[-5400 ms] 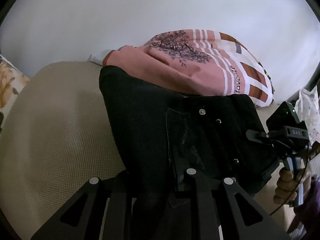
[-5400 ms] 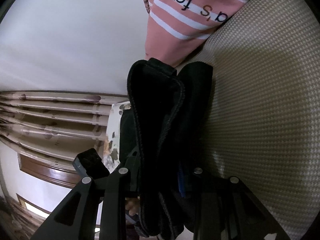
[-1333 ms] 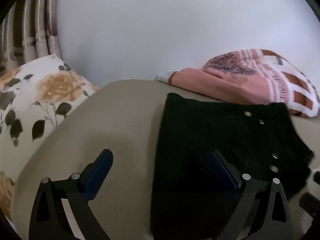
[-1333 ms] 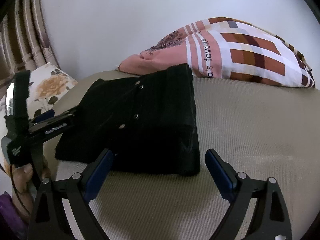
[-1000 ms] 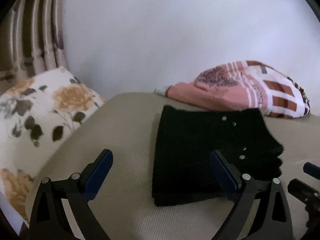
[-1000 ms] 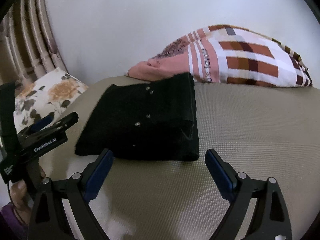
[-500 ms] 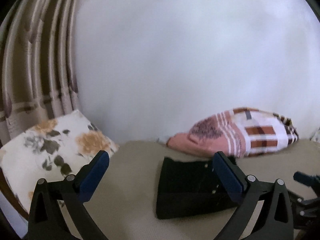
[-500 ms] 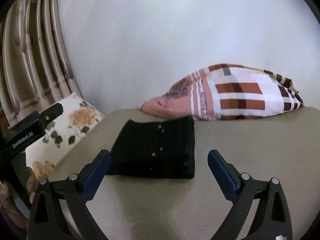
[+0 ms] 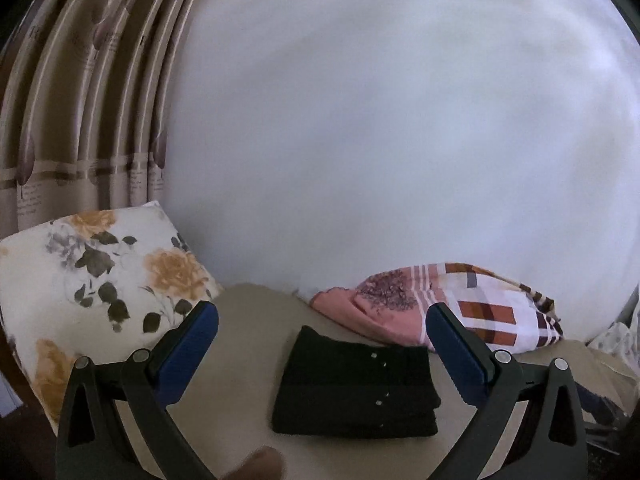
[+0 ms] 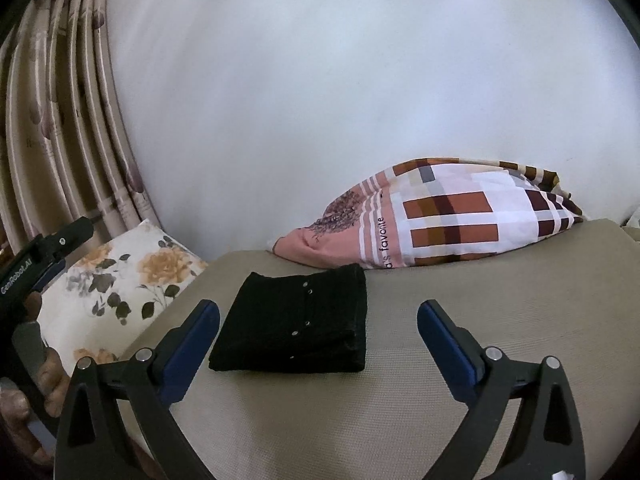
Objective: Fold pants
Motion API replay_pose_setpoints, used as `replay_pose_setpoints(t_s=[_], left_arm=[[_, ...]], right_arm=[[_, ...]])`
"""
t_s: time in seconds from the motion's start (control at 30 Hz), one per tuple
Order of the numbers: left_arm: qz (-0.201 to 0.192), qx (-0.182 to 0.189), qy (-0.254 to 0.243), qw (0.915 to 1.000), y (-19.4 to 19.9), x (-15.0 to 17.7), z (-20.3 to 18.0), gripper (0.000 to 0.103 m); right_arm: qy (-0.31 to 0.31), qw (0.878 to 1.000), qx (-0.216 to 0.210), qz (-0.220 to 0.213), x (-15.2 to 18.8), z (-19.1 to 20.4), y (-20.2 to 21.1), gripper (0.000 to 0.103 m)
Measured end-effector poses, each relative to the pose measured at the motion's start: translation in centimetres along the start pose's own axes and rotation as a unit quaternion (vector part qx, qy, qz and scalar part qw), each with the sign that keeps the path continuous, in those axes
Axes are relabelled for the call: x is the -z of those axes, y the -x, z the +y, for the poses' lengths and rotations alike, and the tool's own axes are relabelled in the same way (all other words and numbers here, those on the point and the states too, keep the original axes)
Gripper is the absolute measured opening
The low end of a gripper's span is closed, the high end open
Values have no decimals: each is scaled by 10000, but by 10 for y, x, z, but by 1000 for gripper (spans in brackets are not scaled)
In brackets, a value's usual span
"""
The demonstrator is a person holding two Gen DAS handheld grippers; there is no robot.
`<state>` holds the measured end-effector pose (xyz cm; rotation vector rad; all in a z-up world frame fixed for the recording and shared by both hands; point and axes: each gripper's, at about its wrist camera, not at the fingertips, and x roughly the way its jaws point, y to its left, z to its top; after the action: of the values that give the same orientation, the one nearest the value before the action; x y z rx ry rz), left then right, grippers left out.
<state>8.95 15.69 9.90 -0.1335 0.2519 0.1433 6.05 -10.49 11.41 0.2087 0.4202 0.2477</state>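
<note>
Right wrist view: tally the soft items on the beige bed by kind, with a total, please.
Folded black pants with metal studs: 1
Pillows: 2, a white floral pillow with orange roses and a pink-and-brown checked pillow with printed text
Total: 3

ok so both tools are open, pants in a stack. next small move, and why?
Probably none on the pants: they lie as a compact squared stack on the beige cushion, and the left tool and right tool hang open, clear of the fabric. I'd just park both tools.
</note>
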Motion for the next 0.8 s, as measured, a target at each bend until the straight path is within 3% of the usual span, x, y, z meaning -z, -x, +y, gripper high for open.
replay_pose_setpoints(t_s=[0.33,0.8], left_arm=[[155,-232,-423,9987,-4,11,-10,103],[474,-282,-453,9974,-18,27,-8,103]], right_arm=[[400,9991,120,104,5,19,-1,99],[543,9975,332,305,10,29,-10,99]])
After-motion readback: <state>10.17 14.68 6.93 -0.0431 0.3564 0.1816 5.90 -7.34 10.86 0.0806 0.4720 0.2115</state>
